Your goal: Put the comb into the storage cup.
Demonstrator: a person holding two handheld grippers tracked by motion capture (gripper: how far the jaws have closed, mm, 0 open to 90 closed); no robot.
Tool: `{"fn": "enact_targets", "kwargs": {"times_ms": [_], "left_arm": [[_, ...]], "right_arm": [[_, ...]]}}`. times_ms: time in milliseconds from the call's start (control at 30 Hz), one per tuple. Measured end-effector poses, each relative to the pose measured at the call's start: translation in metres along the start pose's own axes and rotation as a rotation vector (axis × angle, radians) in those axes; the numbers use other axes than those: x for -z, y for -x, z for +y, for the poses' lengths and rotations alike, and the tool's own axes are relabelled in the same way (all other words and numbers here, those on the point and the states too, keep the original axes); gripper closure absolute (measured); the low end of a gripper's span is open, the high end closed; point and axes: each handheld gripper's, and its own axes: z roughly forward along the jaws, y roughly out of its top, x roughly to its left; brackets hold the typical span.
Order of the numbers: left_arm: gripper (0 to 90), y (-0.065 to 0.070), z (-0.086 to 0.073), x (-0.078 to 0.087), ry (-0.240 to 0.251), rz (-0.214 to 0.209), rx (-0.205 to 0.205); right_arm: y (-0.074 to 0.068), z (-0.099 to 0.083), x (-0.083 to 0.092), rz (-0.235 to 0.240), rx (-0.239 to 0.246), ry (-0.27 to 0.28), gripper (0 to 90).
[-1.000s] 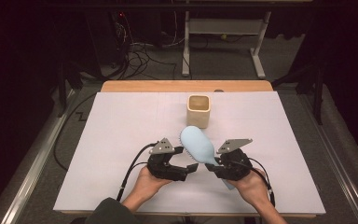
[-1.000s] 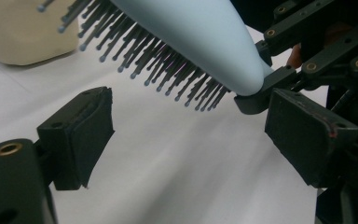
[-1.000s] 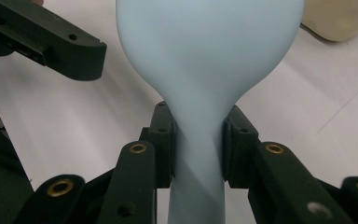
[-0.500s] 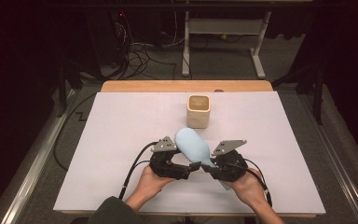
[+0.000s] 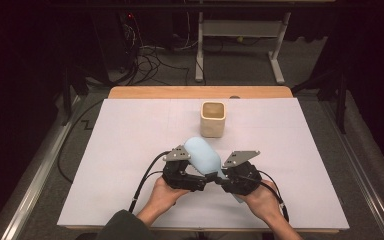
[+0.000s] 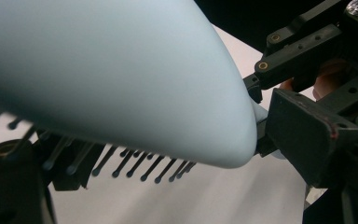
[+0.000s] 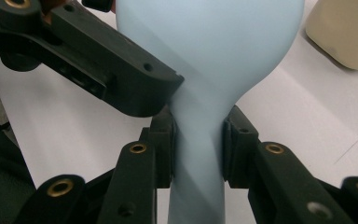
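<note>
nothing here can be read: no words, labels, brand marks or numbers on anything in sight. the pale blue hairbrush (image 5: 203,155) is plain all over, and so is the cream cup (image 5: 213,119) behind it. the white table cover (image 5: 130,135) carries no print or sign.

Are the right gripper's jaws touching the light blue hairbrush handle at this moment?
Touching. In the right gripper view, the right gripper has both pads pressed flat against the narrow handle of the hairbrush, one on each side, with no gap.
</note>
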Motion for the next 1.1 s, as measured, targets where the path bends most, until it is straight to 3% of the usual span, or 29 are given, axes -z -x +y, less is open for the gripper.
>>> {"fn": "enact_targets", "kwargs": {"times_ms": [200,533,1100], "left_arm": [[22.1,0.0020,0.0031,0.0005,-0.010,0.019,0.020],[25.4,0.0036,0.0055,0.0004,-0.019,0.028,0.008],[40.0,0.0018,0.0095,0.0096,-0.012,0.008,0.071]], "right_arm": [[-0.0007,0.0008,-0.0020,0.005,0.008,-0.010,70.9],[0.0005,0.0012,-0.0039,0.002,0.006,-0.019,70.9],[-0.0005,0.0066,-0.0084,-0.013,0.014,-0.016,70.8]]}}
